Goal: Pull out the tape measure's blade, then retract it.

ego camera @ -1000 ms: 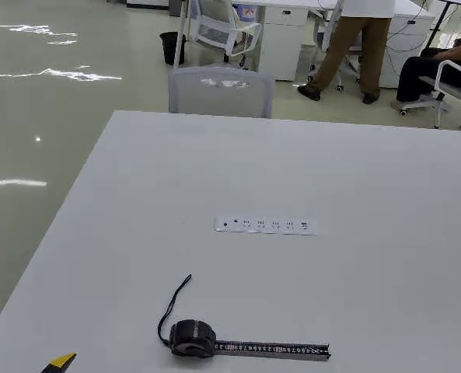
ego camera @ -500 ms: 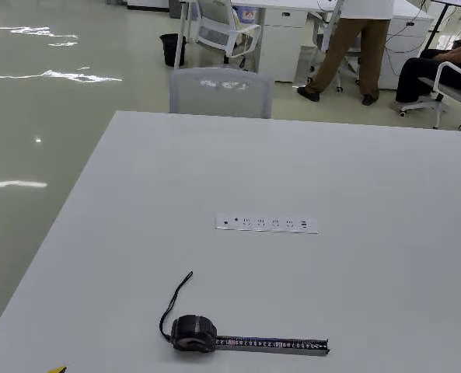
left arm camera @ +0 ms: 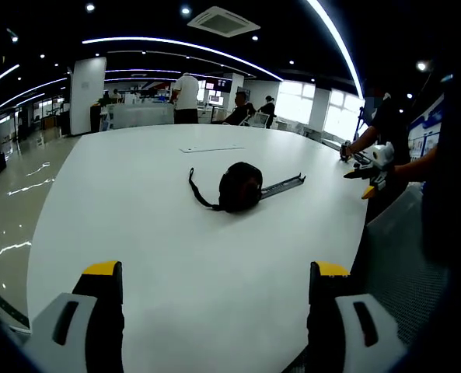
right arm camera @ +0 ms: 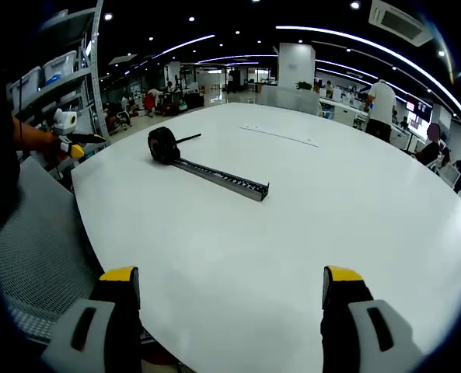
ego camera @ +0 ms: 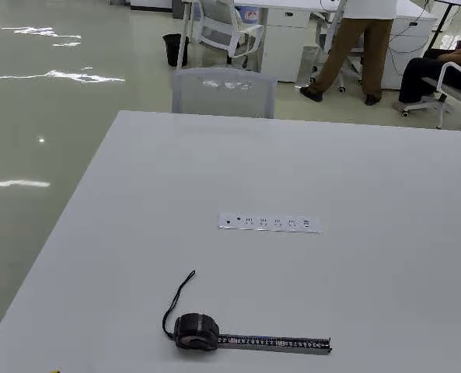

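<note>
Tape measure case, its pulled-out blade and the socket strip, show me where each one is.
tape measure case (ego camera: 196,332), head view, top of the black housing.
blade (ego camera: 275,343), head view, middle of the extended strip.
socket strip (ego camera: 269,223), head view, centre of its white face.

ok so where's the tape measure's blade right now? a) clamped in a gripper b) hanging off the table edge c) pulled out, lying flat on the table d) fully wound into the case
c: the blade lies stretched out of the case on the table, clear of the open left gripper and right gripper.
</note>
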`<state>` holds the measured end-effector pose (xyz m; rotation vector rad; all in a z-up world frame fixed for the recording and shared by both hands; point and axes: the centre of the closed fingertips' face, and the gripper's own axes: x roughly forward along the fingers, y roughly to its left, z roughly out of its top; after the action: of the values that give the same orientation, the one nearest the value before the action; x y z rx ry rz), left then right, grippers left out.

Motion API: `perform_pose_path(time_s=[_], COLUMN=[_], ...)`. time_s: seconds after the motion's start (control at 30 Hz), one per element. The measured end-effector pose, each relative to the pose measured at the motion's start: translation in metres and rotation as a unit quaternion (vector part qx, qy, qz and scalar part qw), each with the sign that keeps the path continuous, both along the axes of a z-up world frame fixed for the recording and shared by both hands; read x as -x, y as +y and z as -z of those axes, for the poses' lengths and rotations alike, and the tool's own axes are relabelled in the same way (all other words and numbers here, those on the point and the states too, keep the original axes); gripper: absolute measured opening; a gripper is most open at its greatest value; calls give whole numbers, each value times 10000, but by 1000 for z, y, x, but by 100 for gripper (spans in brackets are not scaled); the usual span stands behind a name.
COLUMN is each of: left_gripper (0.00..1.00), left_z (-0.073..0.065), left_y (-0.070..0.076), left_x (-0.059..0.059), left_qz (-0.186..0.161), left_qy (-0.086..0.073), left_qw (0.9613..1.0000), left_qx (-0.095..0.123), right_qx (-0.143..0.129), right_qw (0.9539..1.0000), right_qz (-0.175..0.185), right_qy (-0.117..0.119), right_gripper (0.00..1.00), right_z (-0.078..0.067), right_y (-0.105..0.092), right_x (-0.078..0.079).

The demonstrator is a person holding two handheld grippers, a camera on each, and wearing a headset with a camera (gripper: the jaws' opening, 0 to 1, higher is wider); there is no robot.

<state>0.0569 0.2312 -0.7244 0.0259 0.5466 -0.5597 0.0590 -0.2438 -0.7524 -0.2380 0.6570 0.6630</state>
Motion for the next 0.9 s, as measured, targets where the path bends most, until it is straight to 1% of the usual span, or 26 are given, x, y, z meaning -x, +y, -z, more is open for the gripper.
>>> perform_pose_path(time_s=[0.13, 0.2, 0.27, 0.37, 0.47, 0.57, 0.67, 0.73, 0.83, 0.87, 0.9], left_gripper=[99, 99, 99, 99, 99, 99, 99, 99, 99, 99, 99], left_z=[6, 5, 9, 6, 5, 8, 14, 13, 9, 4, 4], left_y=[8, 6, 7, 1, -2, -1, -5, -7, -9, -11, -11], left_x=[-4, -5, -5, -3, -2, 0, 3, 3, 1, -2, -3], left_qz=[-32, -25, -28, 3, 15, 51, 191, 189, 68, -7, -23], left_qy=[-21, -31, 4, 30, 35, 86, 153, 147, 137, 81, 60], left_qw=[10000, 10000, 10000, 10000, 10000, 9999, 9996, 9996, 9999, 10000, 10000], left_qx=[1, -13, -16, -20, -16, -32, -145, -115, -41, -9, -31], right_qx=[33, 41, 42, 124, 143, 185, 198, 168, 180, 189, 197], right_qw=[10000, 10000, 10000, 9999, 9999, 9998, 9998, 9998, 9998, 9998, 9998], right_qz=[41, 56, 73, 91, 83, 63, 53, 60, 43, 37, 26], right_qy=[2, -3, 14, 39, 22, 41, 51, 50, 34, 27, 24], right_gripper=[100, 100, 100, 100, 100, 100, 100, 100, 100, 100, 100], right_z=[0, -2, -1, 2, 3, 5, 7, 6, 5, 3, 2], right_y=[-3, -4, -6, -11, -13, -15, -15, -15, -15, -14, -14], right_x=[0, -1, -1, 0, 1, 3, 3, 3, 0, -1, -2])
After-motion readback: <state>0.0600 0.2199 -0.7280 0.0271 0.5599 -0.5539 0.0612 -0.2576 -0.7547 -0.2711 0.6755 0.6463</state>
